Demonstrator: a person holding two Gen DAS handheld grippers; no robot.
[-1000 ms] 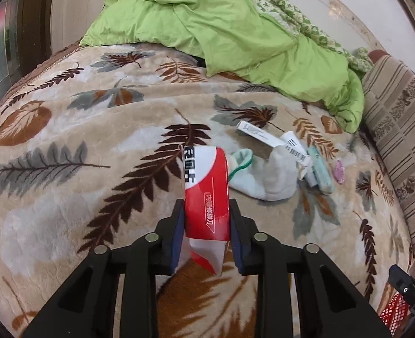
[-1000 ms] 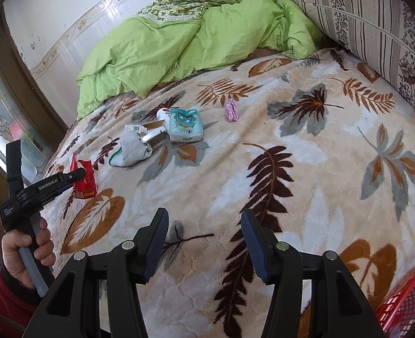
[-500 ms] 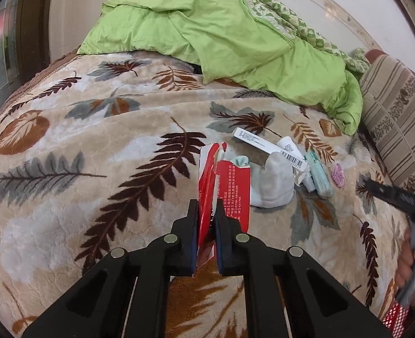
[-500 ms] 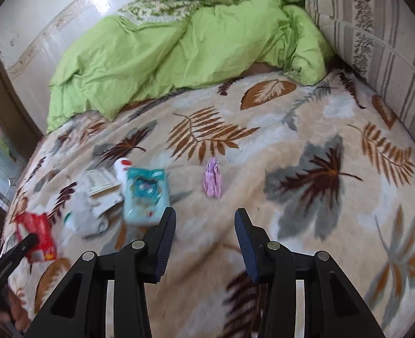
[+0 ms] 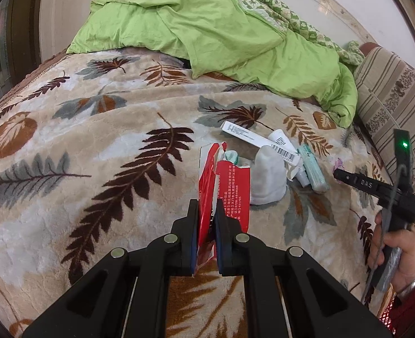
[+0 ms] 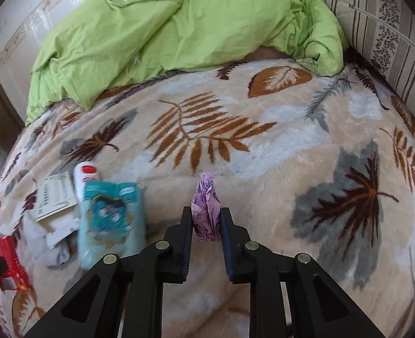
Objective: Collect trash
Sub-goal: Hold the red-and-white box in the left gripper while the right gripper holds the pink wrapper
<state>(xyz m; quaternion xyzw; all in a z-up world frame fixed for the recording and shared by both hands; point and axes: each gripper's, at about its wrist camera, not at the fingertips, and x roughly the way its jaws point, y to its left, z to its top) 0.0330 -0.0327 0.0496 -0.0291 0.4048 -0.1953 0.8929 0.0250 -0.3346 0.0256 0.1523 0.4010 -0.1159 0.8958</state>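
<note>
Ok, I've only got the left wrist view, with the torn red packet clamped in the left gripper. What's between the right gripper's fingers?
Observer: The right gripper has a small crumpled purple wrapper between its fingers, lying on the leaf-print blanket. I can't tell whether it is squeezed yet.
Operator: Anything close beside it?
Observer: Yes, a flat teal packet with a cartoon print lies just to its left, apart from the gripper.
Operator: And behind that packet?
Observer: A white tube with a red label, its near end hidden by the packet.
</note>
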